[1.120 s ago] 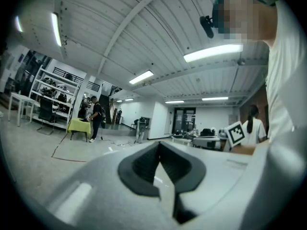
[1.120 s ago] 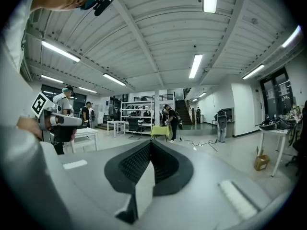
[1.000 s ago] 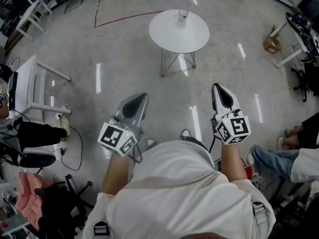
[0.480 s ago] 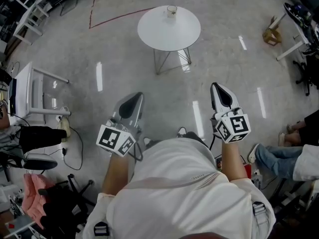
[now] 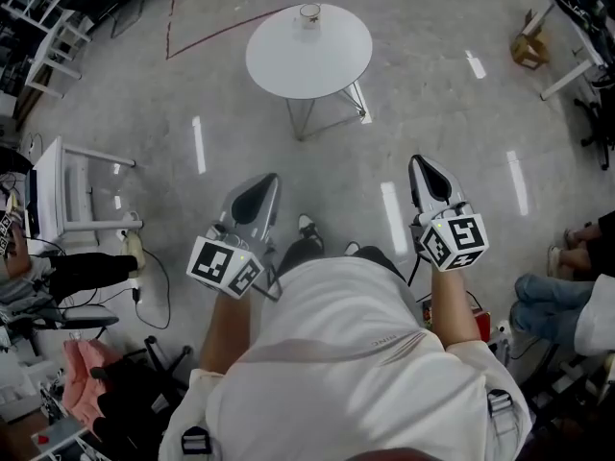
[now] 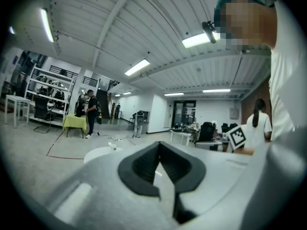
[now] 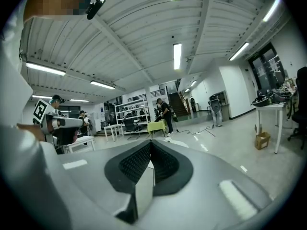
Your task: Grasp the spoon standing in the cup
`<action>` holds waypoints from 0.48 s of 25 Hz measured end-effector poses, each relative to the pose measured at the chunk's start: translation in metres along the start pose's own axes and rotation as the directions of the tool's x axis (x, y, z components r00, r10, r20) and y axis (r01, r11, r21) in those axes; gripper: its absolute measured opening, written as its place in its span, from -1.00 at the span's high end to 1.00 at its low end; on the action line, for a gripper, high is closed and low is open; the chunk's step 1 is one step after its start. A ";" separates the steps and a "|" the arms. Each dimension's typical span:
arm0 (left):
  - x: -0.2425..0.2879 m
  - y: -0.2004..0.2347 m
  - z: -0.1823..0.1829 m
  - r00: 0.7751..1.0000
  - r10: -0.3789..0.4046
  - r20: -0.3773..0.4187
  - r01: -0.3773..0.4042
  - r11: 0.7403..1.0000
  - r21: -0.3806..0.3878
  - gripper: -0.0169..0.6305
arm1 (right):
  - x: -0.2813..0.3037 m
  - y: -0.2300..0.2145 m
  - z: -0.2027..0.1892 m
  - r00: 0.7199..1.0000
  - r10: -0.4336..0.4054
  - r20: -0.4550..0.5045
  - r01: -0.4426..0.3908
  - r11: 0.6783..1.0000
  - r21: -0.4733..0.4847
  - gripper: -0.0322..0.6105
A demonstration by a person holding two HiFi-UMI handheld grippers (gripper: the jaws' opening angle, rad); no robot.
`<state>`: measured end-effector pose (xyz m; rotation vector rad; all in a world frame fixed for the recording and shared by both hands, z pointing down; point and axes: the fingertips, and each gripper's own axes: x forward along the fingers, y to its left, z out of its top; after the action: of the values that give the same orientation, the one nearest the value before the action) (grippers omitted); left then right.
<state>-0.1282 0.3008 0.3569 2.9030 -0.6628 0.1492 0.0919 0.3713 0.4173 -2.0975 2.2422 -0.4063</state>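
A small glass cup (image 5: 309,13) stands near the far edge of a round white table (image 5: 307,60), well ahead of me on the grey floor. It is too small here to make out the spoon. The left gripper view also shows the table (image 6: 98,153) and the cup (image 6: 112,146), far off. My left gripper (image 5: 270,181) and right gripper (image 5: 419,167) are held close to my body and point forward, far from the table. Both are shut with nothing between their fingers, as their own views show for the left gripper (image 6: 159,145) and the right gripper (image 7: 150,142).
A white rack (image 5: 65,185) stands at the left with cables and dark gear below it. A red tape line (image 5: 221,32) runs on the floor beside the table. At the right are a desk (image 5: 577,60), a small brown box (image 5: 530,48) and a seated person's legs (image 5: 553,301).
In the head view the table and cup have slid left and slightly up, and a shoe now shows in front of my body. Both grippers keep their pose and stay shut.
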 end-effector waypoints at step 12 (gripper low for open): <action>0.150 0.050 0.003 0.988 -0.151 0.004 0.151 0.988 -0.011 0.94 | 0.072 -0.094 0.015 0.993 -0.118 -0.018 0.118 0.993 -0.017 0.89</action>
<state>-0.0155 0.1923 0.3807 2.9288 -0.4396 0.1219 0.1810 0.2931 0.4340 -2.2510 2.1448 -0.4176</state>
